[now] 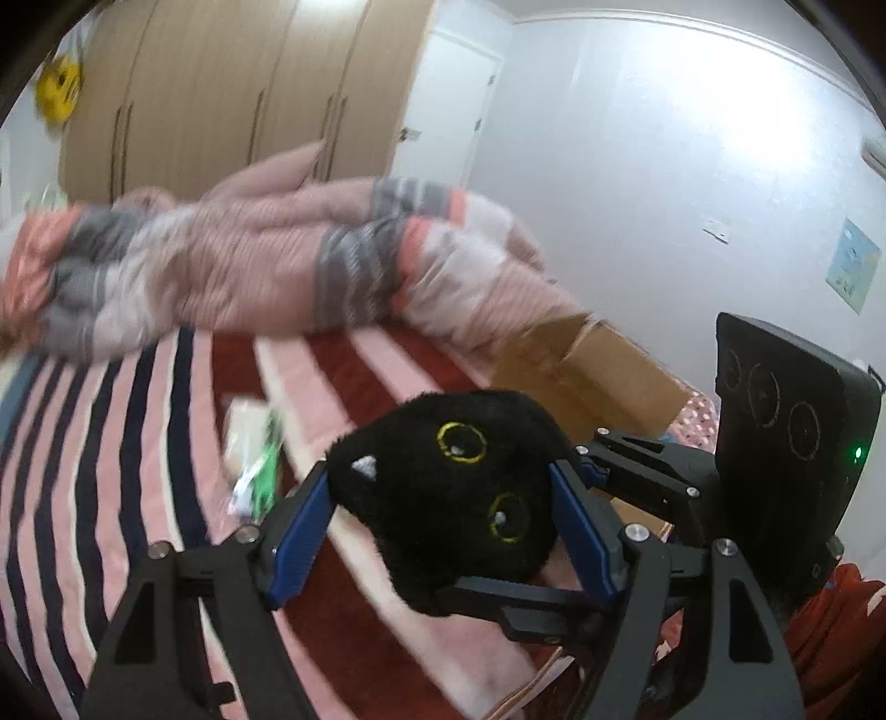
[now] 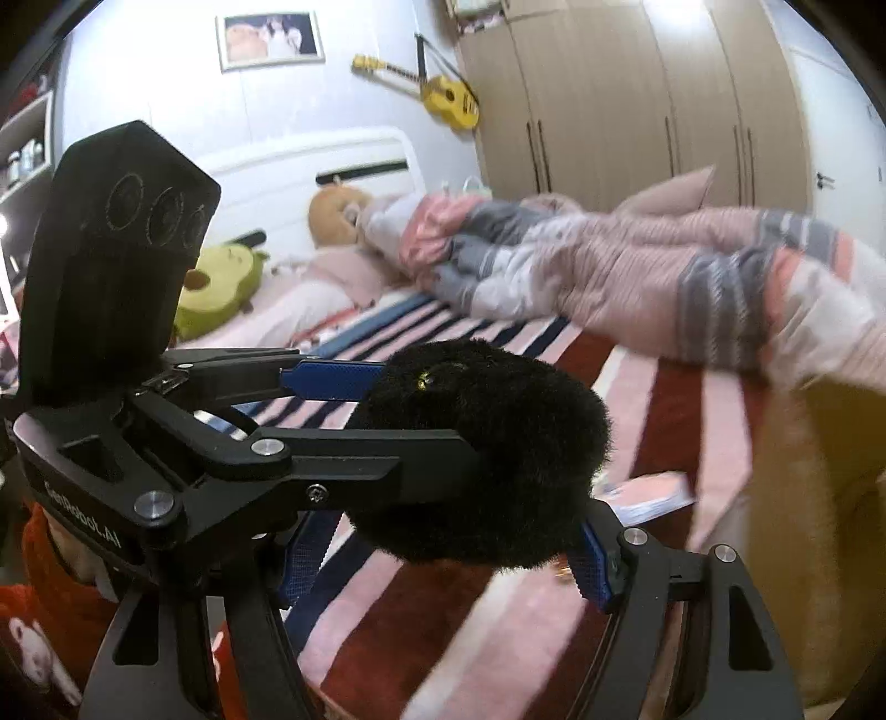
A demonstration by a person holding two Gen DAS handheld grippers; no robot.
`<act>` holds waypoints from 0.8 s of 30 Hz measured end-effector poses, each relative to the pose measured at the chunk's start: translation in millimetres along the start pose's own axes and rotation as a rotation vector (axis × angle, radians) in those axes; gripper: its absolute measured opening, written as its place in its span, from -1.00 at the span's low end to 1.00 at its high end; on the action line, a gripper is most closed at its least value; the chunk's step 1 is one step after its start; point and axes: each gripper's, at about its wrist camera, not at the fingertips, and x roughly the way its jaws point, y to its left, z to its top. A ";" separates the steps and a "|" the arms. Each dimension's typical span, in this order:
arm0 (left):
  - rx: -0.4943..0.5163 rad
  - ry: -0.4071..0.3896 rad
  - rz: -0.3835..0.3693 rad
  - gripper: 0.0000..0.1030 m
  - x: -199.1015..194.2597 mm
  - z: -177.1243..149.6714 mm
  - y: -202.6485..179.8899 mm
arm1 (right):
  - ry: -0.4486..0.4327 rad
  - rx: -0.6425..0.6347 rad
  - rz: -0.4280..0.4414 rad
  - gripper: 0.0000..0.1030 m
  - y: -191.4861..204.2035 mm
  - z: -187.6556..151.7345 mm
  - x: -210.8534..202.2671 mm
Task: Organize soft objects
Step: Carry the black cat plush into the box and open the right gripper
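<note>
Where legible, left gripper (image 2: pixel 387 415) body reads "GenRobot.AI"

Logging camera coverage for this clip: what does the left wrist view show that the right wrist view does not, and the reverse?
Only the left wrist view shows the black plush cat's face with both yellow-ringed eyes, the cardboard box, a white door and a green-and-white packet on the bed.

Only the right wrist view shows the headboard, the teddy bear, the green plush, the ukulele and a framed picture.

Both show the cat held between both grippers, the striped bedcover, the rumpled quilt and the wardrobe.
</note>
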 end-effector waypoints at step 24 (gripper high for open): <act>0.236 0.164 -0.052 0.45 136.9 59.6 -160.3 | 0.101 0.147 -0.171 0.46 -171.2 -43.6 -105.3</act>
